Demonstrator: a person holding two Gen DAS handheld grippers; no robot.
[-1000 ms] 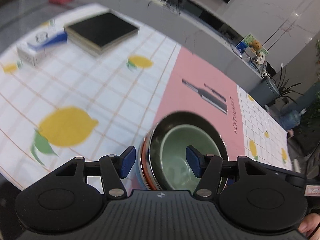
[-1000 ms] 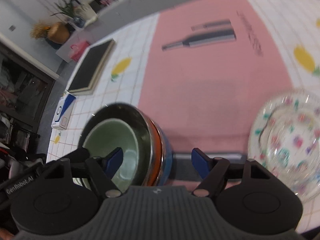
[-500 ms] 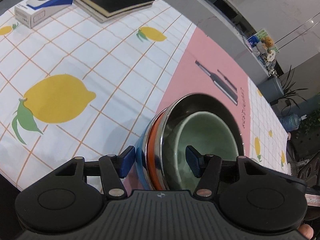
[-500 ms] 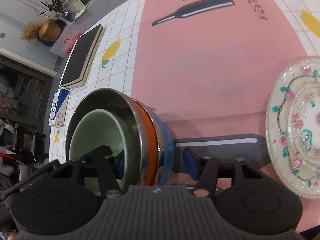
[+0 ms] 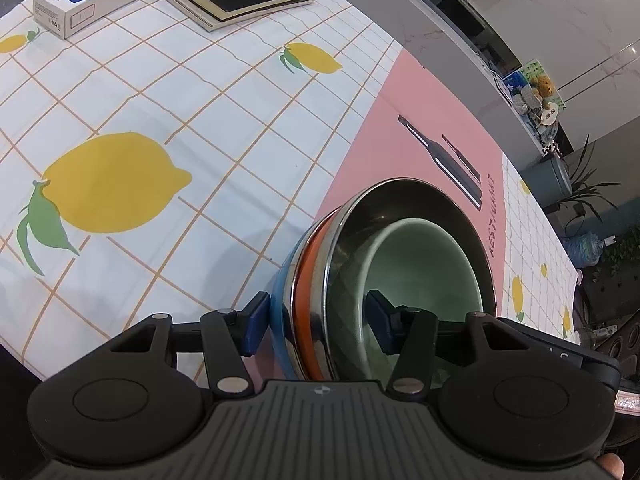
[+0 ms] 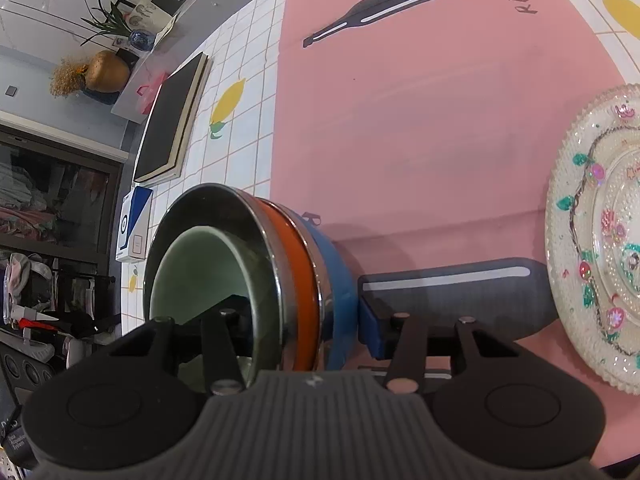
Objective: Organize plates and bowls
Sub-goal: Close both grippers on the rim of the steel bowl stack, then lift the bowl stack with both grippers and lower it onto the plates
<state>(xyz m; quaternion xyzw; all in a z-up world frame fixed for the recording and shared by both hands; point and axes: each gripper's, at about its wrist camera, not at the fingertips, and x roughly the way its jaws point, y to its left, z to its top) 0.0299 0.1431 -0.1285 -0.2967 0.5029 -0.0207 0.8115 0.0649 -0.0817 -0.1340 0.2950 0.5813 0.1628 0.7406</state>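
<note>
Both grippers, left (image 5: 316, 326) and right (image 6: 304, 330), pinched the bowl stack's (image 5: 320, 280) walls between their jaws, probably to lift it together.

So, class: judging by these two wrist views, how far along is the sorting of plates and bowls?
Done: the green bowl sits nested in a steel bowl, stacked on orange and blue ones. In hand: the left tongs and right tongs each straddle the stack's rim on opposite sides, one finger inside, one outside. Left: the glass plate lies apart on the pink mat, not yet dealt with.
</note>
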